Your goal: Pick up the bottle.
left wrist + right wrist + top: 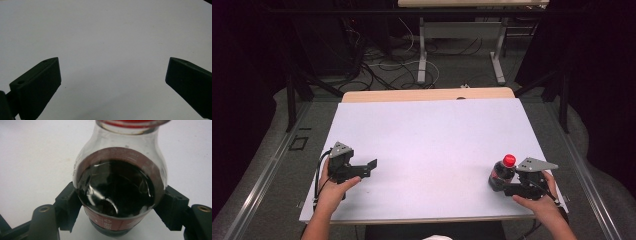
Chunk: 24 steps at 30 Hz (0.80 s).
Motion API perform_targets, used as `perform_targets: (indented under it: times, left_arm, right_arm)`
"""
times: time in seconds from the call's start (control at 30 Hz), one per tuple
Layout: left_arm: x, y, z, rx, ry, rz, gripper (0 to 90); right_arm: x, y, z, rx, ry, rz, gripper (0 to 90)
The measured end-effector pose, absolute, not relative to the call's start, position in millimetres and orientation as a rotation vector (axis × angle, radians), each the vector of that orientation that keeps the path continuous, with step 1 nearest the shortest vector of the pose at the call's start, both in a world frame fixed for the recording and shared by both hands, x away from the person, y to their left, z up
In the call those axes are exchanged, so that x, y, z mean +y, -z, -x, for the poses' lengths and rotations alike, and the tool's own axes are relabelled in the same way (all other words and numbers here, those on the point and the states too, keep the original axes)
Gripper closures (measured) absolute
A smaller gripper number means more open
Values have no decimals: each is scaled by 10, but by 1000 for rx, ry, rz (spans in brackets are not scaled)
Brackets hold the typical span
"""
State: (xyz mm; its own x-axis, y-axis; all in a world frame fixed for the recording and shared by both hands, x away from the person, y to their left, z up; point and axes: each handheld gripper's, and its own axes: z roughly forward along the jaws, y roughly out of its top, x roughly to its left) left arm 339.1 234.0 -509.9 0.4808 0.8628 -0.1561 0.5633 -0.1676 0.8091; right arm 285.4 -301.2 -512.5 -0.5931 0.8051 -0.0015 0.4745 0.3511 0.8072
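A small clear bottle of dark drink with a red cap stands upright near the front right corner of the white tabletop. My right gripper is shut on it, reaching in from the right. In the right gripper view both black pads press against the sides of the bottle low on its body, at the red label. My left gripper rests near the front left of the table, held by a hand. Its jaws stand wide apart in the left gripper view, with bare white surface between them.
The table's wooden far edge lies beyond the white surface. Behind it, loose cables cover the floor around the legs of another table. Dark curtains and metal rails flank both sides.
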Motion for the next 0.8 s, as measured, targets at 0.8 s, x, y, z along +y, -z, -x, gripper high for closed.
perform_targets:
  times: [0.8]
  left_arm:
    - [2321,5108,-3388,1188,-431,-1863,13]
  right_arm:
    - [-2649,4972,-3014,2286,-1129,-1056,295]
